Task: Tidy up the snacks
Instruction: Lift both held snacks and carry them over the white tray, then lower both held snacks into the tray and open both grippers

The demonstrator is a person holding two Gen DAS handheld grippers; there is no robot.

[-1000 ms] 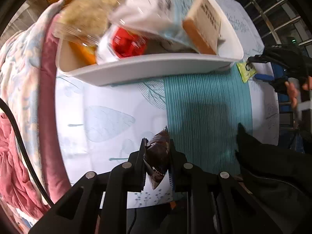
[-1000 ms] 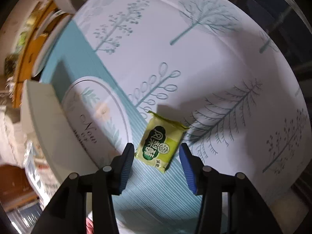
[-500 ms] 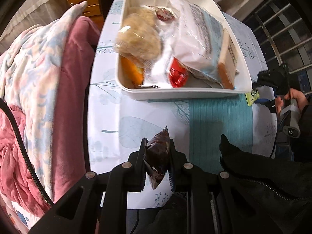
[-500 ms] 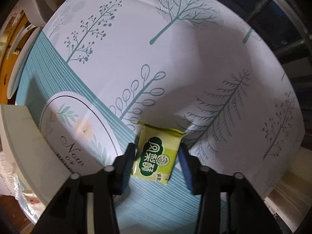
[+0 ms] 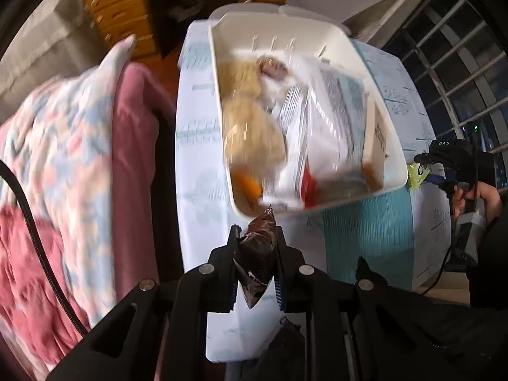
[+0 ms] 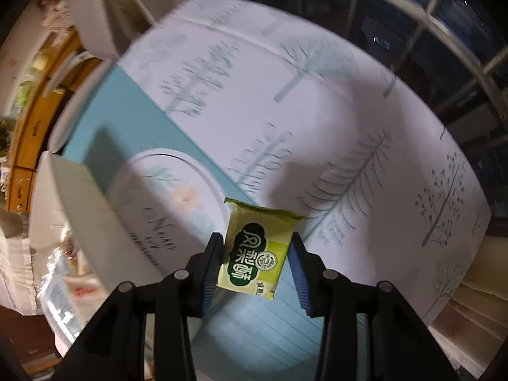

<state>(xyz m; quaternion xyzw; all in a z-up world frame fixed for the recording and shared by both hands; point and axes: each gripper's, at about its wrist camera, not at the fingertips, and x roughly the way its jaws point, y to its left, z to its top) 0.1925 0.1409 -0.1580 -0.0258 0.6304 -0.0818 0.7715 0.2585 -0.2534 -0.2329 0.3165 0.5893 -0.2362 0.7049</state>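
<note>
My left gripper (image 5: 255,254) is shut on a dark brown snack packet (image 5: 257,244) and holds it in the air just short of the near rim of a white bin (image 5: 398,162). Bagged snacks fill the bin: pale puffy bags, a clear printed bag, red and orange packs. My right gripper (image 6: 257,238) is shut on a green snack packet (image 6: 250,263), lifted off the tablecloth with its shadow below. The left wrist view shows that gripper (image 5: 441,171) and the green packet (image 5: 418,171) just right of the bin, held by a hand (image 5: 485,195). The bin's wall (image 6: 76,203) stands to the left.
The table wears a white tree-print cloth (image 6: 365,120) with a teal band (image 5: 365,235). A pink and floral blanket (image 5: 79,165) lies left of the table. Wooden drawers (image 5: 123,9) stand behind it and window bars (image 5: 460,63) to the right.
My left gripper rose with the brown packet, and the bin's near rim now sits just beyond the packet's tip. My right gripper shut on the green packet and lifted it off the cloth.
</note>
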